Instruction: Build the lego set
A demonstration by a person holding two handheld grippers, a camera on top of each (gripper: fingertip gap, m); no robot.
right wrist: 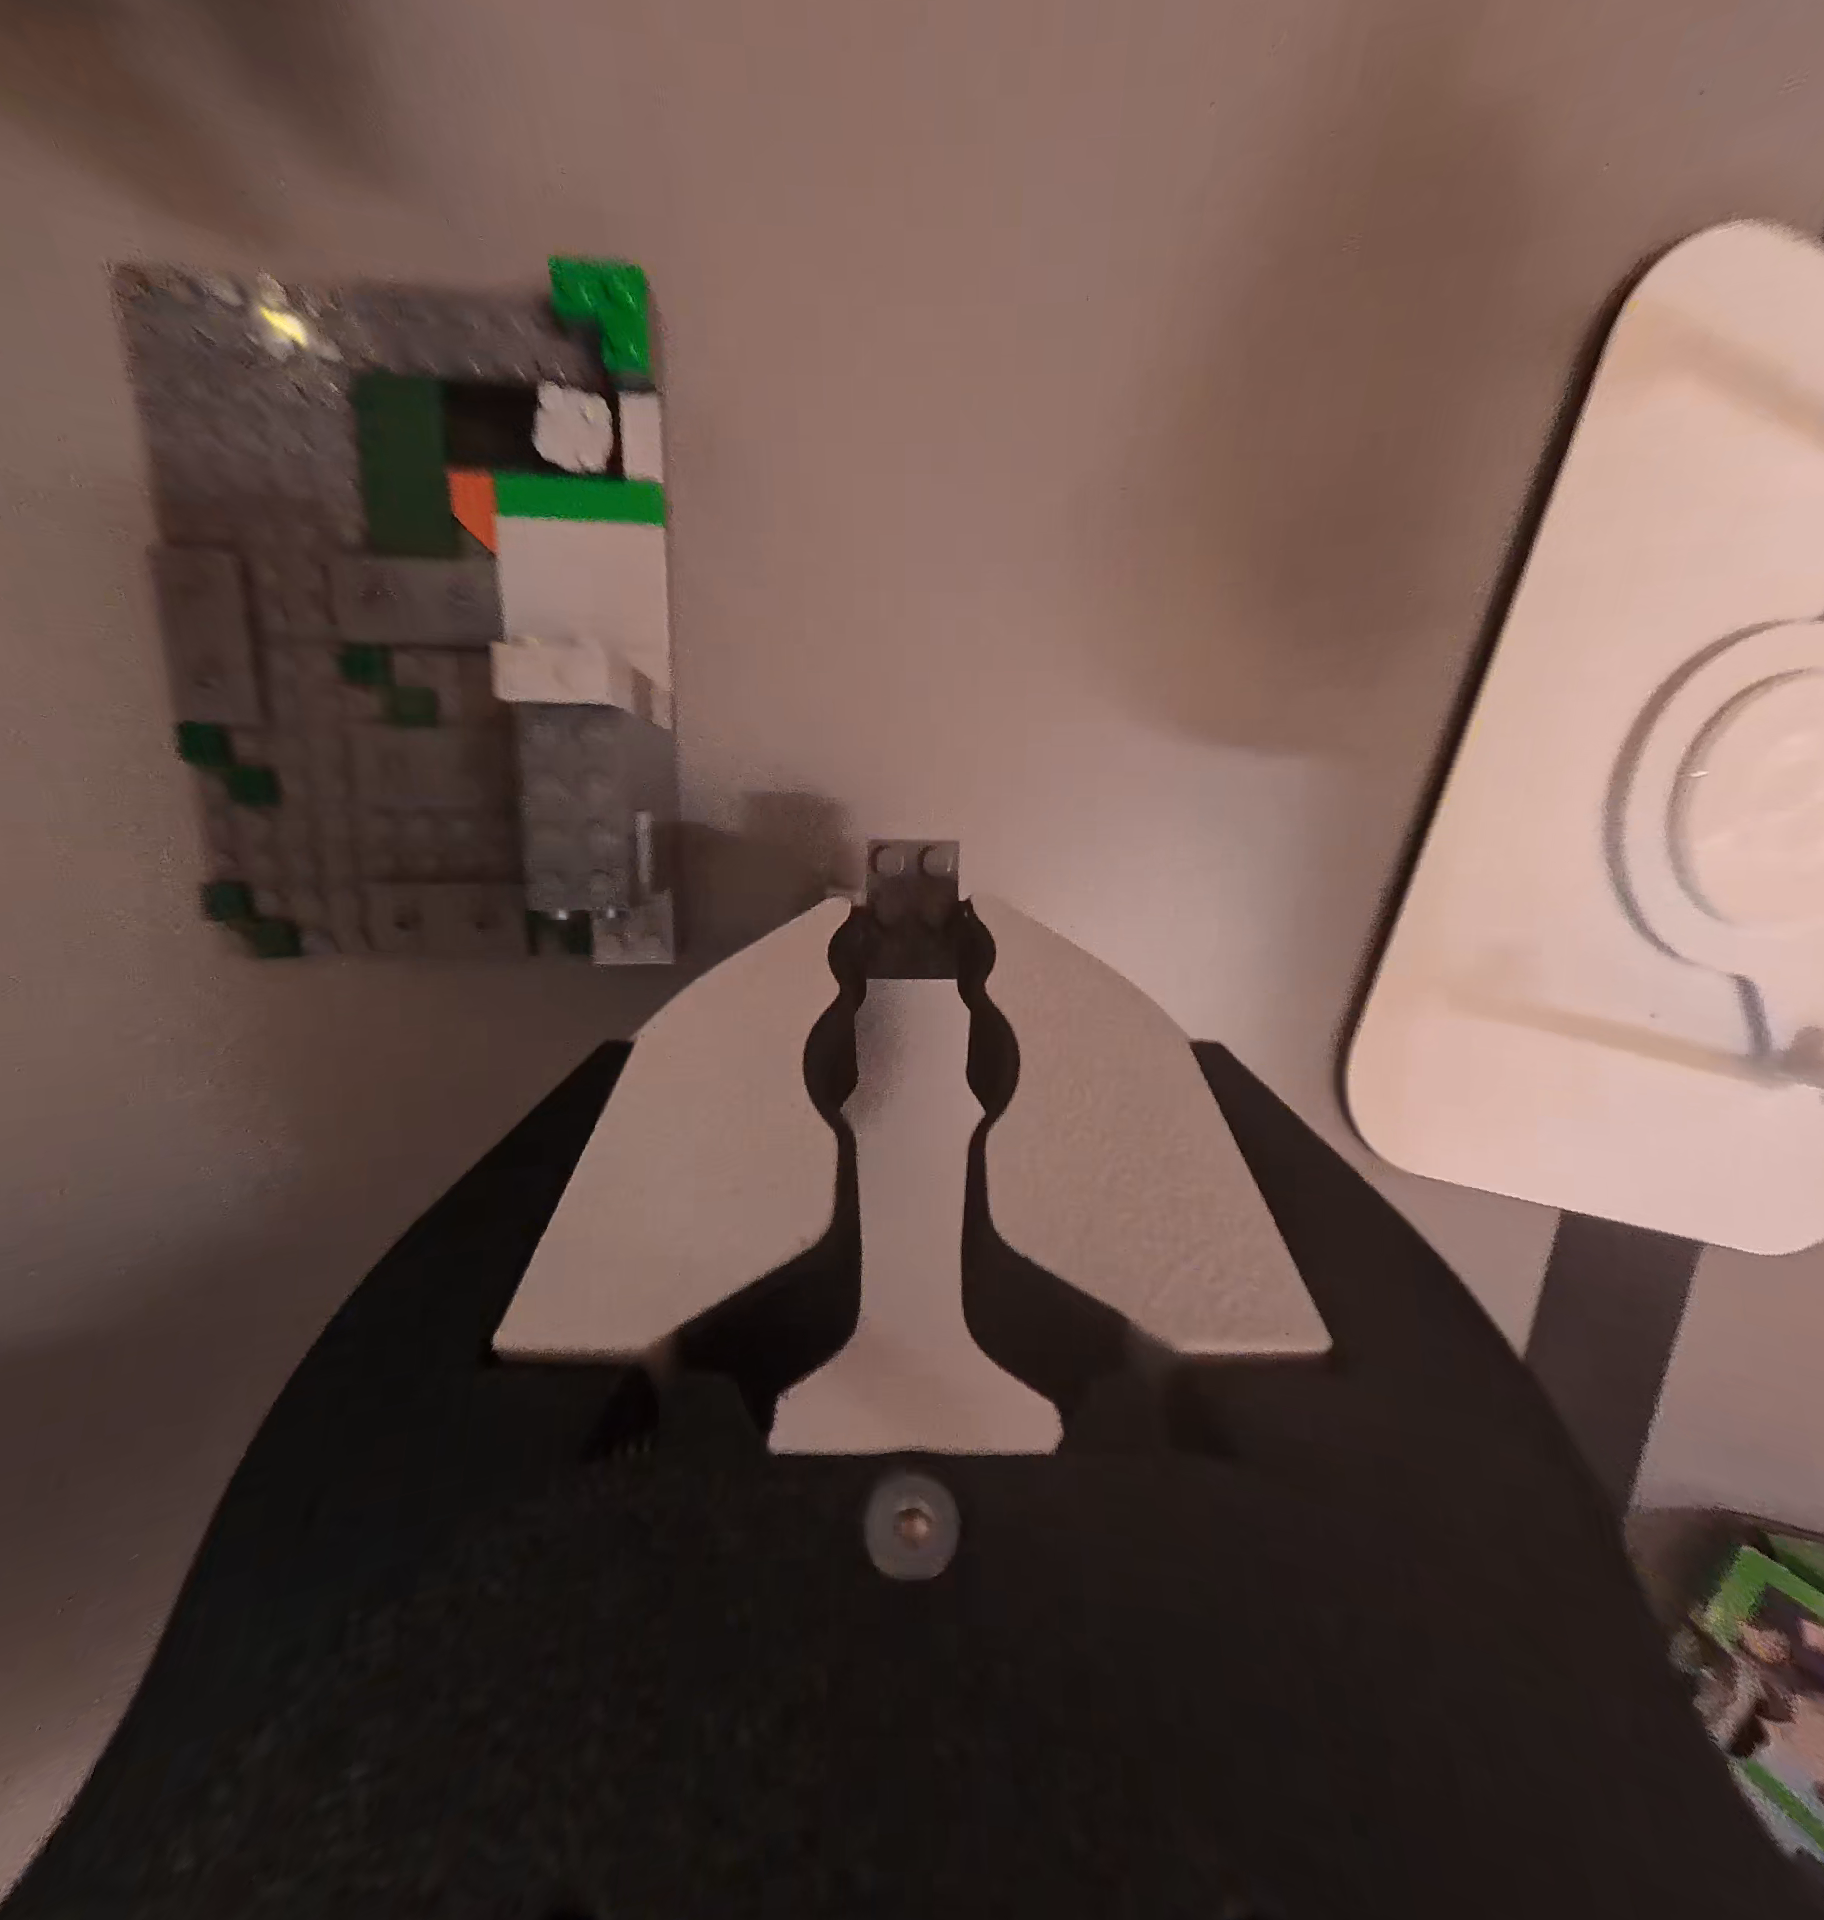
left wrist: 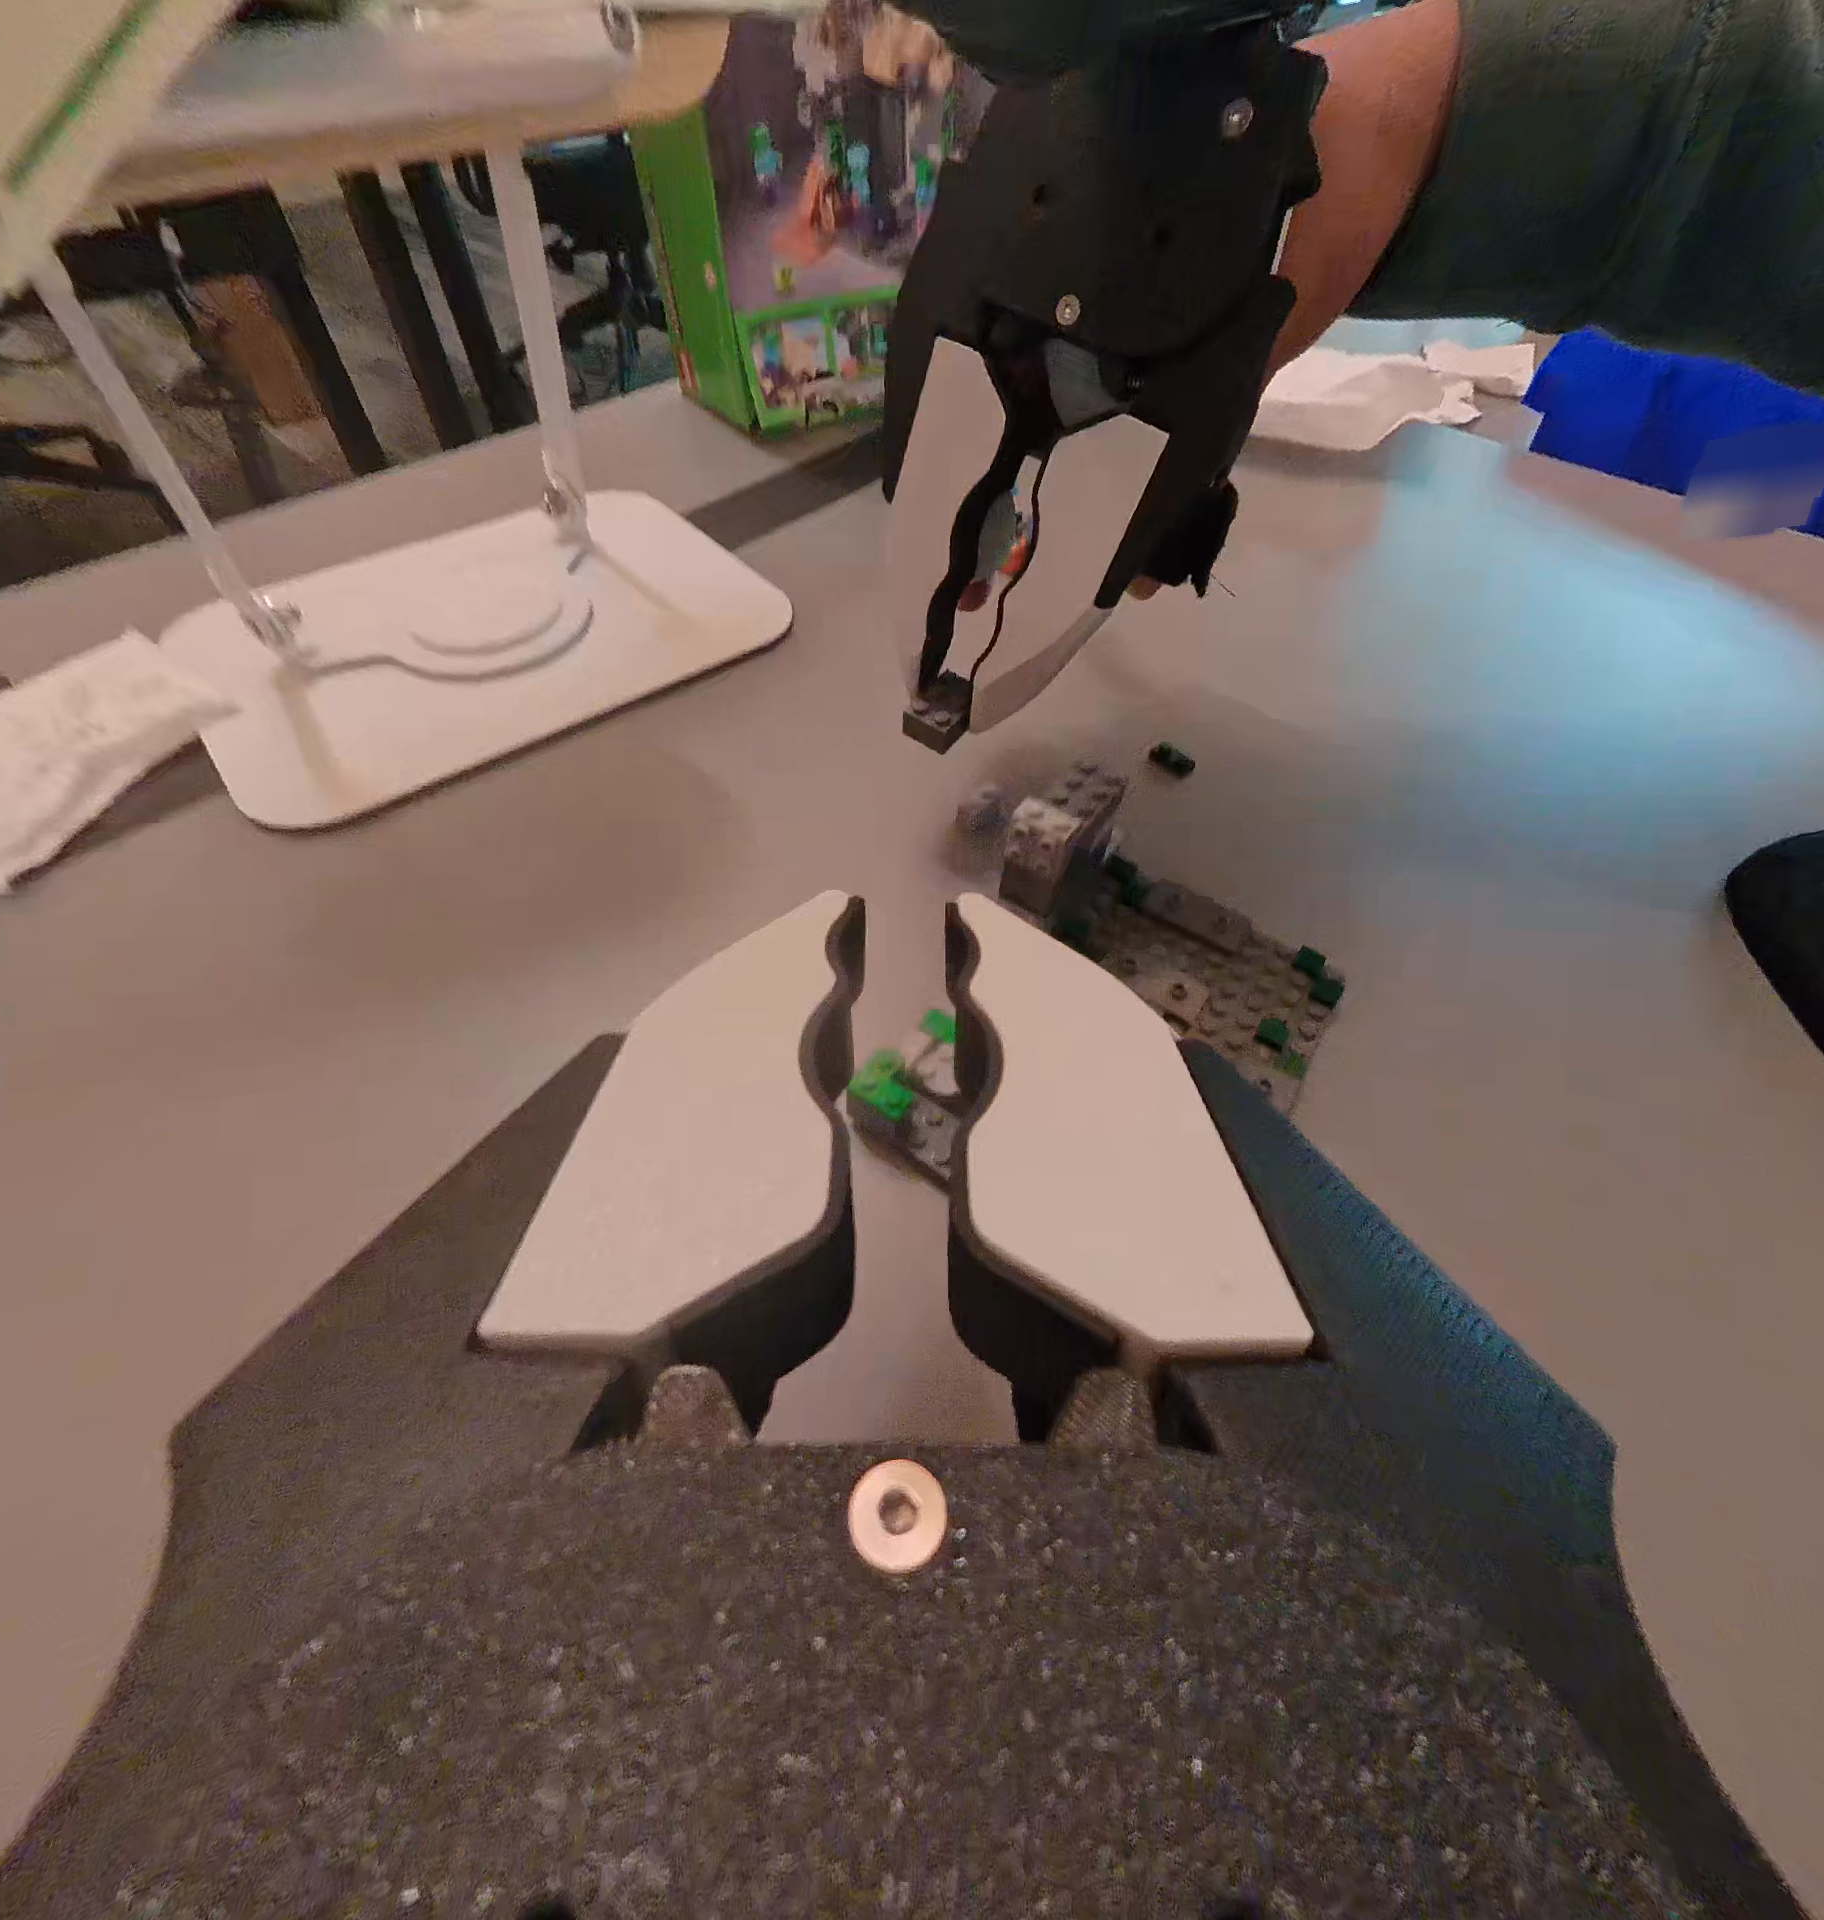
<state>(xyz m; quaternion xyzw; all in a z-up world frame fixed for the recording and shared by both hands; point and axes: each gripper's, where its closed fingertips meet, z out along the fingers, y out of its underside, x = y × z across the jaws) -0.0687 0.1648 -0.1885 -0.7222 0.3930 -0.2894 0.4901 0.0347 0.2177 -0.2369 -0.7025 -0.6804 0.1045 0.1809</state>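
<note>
The right gripper is closed on a small dark grey plastic lego brick, pinched at the very fingertips by its two side walls with the studs showing, and holds it clear above the grey tabletop. The part-built grey lego model with green and white pieces on a studded baseplate lies flat on the tabletop toward its middle, just beside the held brick in the right wrist view, near the white flat stand base. The left gripper hangs over the model's near end with a narrow gap between its fingers and nothing in them.

The brick looks light, rigid and smooth, so it could twist or slip in so shallow a pinch; flat side walls are the sound hold. The model is likely light enough to slide under pressing, so steadying its baseplate edge seems wise
</note>
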